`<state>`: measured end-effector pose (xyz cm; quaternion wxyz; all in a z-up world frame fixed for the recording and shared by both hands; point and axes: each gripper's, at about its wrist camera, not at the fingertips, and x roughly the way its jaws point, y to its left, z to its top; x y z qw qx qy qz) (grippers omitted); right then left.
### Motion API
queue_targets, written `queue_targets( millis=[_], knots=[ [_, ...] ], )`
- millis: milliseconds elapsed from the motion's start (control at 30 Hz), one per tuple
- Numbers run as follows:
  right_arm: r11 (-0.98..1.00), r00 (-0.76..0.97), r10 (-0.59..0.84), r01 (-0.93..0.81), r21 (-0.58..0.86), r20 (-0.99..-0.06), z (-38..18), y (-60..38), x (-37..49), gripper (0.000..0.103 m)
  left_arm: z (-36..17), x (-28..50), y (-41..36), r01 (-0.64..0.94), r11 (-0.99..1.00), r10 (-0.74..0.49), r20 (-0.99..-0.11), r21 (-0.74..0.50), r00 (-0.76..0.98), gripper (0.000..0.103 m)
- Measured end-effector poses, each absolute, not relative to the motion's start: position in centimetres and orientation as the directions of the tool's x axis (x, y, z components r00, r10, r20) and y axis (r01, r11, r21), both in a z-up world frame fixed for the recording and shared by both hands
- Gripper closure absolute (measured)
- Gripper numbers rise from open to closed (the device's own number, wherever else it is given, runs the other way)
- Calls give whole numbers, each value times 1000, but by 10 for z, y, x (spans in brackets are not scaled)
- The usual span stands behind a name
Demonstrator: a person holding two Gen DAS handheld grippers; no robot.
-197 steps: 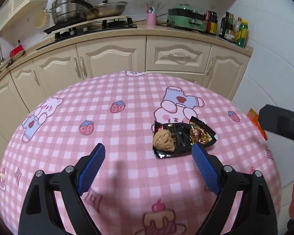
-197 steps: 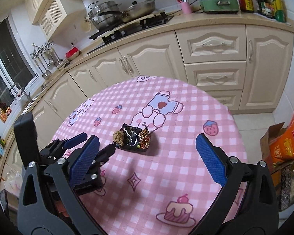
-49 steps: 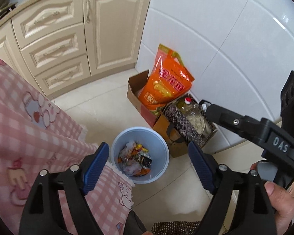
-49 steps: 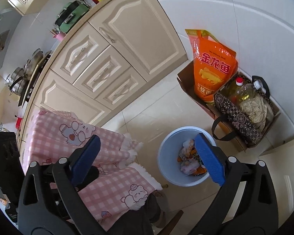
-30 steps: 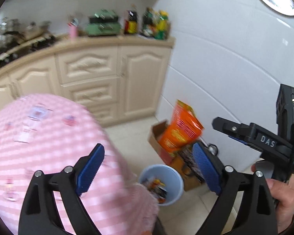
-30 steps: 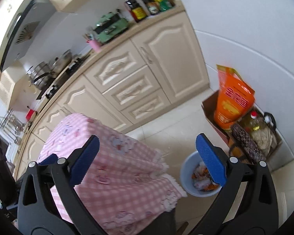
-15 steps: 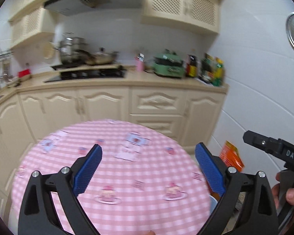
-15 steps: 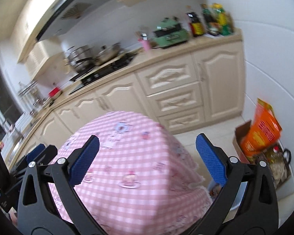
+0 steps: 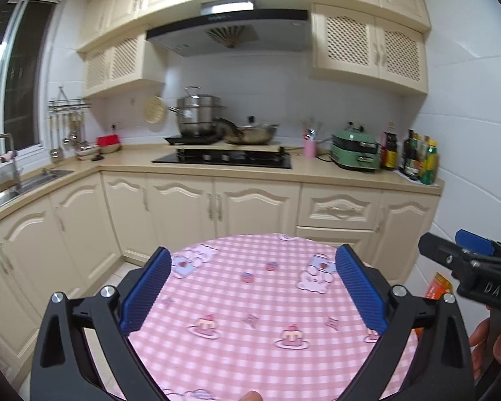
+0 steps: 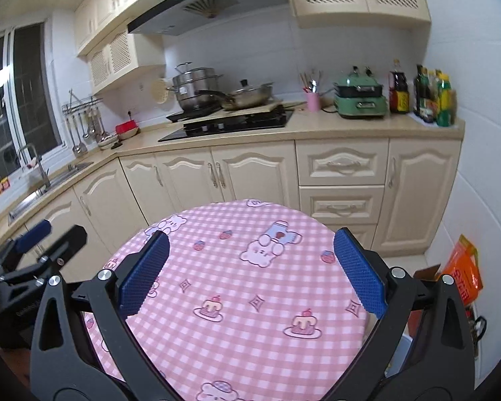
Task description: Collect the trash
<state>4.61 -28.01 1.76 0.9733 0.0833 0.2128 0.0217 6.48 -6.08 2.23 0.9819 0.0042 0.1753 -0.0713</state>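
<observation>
Your left gripper's (image 9: 252,289) arms hide the near edge of the pink checked table (image 9: 250,300) in the left wrist view, and the bottom of the picture cuts both off. At the right edge, the right gripper (image 9: 474,260) and the hand (image 9: 491,344) holding it are only partly in view. The orange bag (image 9: 437,285) shows as a sliver behind your gripper's right finger. In the right wrist view, the blue bin (image 10: 400,351) is mostly hidden behind the gripper's frame, so you cannot see its contents. The bottles' (image 10: 431,95) labels are too blurred to read.
</observation>
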Motion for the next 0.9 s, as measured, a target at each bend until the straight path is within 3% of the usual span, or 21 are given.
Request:
queue_targets(
  millis=[533, 900],
  knots=[
    [998, 933, 22, 1, 62, -358, 28, -225, 31, 6, 39, 42, -12, 33, 999, -40, -321, -28, 946, 5],
    [999, 941, 3, 13, 46, -339, 31, -218, 28, 6, 41, 33, -5, 39, 997, -57, -302, -66, 952, 5]
  ],
)
